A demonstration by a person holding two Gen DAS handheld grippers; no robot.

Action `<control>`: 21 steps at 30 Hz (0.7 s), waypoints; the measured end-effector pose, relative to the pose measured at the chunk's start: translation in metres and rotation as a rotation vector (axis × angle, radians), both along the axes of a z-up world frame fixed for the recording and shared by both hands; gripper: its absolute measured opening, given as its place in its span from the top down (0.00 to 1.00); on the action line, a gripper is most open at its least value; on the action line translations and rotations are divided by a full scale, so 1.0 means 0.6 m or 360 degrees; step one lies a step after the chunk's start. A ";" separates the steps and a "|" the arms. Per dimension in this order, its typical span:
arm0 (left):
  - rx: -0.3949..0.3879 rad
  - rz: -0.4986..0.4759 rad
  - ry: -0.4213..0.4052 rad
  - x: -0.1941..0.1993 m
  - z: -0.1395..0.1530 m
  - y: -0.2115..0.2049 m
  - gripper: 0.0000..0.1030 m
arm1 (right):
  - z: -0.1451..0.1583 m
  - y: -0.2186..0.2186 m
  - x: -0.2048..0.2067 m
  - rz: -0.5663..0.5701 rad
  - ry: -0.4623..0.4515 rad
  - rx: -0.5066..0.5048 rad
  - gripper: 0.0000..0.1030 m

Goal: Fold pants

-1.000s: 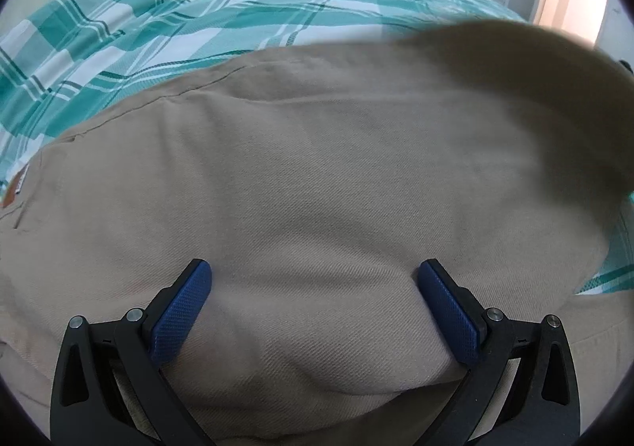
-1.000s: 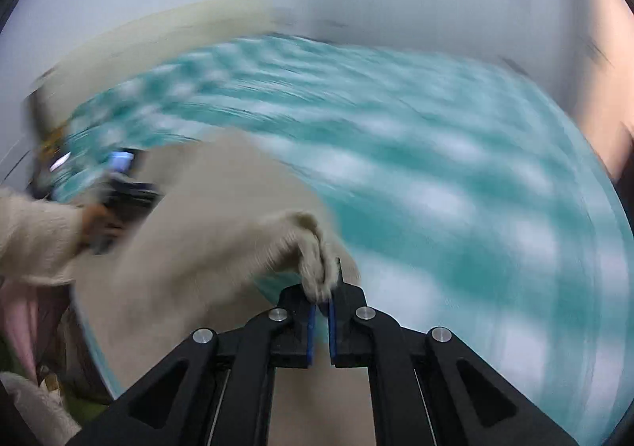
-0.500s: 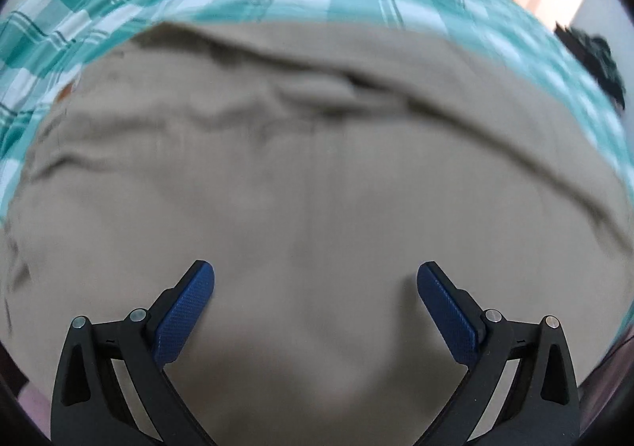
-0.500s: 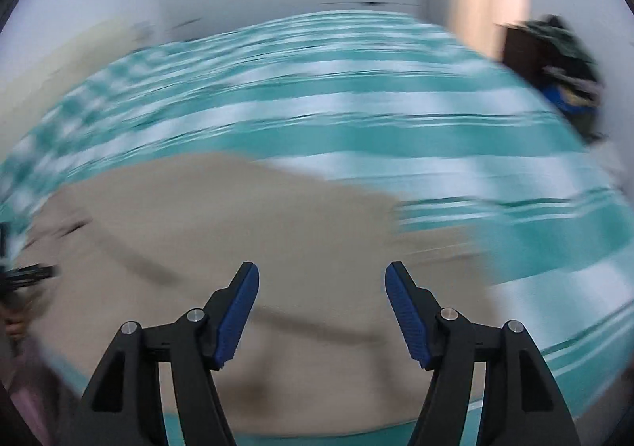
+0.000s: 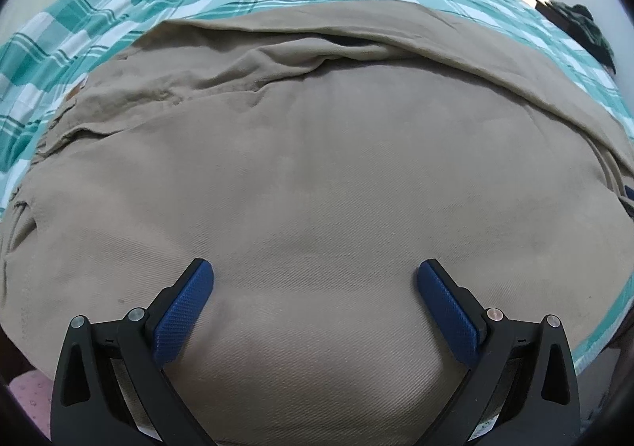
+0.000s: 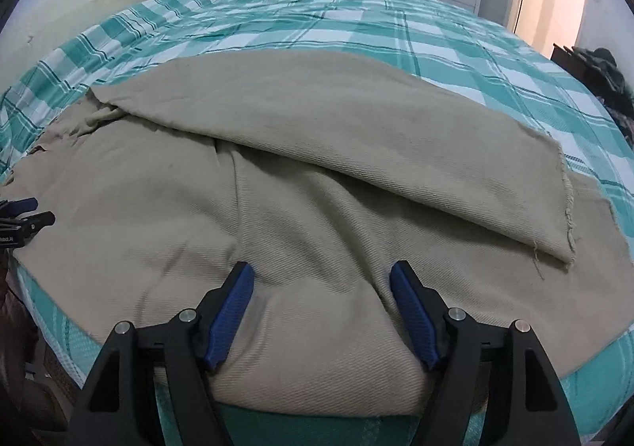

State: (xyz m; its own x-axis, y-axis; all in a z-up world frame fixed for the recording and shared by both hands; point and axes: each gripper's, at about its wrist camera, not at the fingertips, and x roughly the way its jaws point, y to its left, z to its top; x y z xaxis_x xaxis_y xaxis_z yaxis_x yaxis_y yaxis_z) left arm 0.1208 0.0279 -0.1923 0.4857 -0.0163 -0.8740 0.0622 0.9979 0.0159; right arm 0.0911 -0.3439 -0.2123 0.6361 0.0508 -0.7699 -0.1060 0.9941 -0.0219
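On bed (image 6: 396, 33): pants (image 6: 317, 176) lengthwise approx left-right, hems right.

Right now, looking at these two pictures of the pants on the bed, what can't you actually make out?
- Waistband end of the pants: left wrist view, bunched folds at the left hide it.
- What lies under the top leg: right wrist view, its own cloth covers it.
- Left tool: right wrist view, cut by the left edge, only tips show.
- Dark heap beside the bed: both views, right edge cuts it off.
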 end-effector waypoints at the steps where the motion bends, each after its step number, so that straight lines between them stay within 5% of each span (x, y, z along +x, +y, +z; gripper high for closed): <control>1: -0.0001 0.0000 -0.0002 -0.001 0.001 0.000 0.01 | 0.001 -0.001 0.003 -0.0005 -0.0009 -0.0005 0.31; 21: 0.0015 0.0007 -0.0024 -0.004 0.001 0.001 0.01 | 0.006 -0.001 -0.005 -0.0029 -0.0059 -0.0023 0.30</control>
State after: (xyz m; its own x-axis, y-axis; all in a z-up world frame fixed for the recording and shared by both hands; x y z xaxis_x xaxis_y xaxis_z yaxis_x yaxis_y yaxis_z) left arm 0.1183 0.0283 -0.1919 0.4990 -0.0062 -0.8666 0.0575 0.9980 0.0260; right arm 0.0881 -0.3447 -0.2088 0.6650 0.0281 -0.7463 -0.0867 0.9954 -0.0397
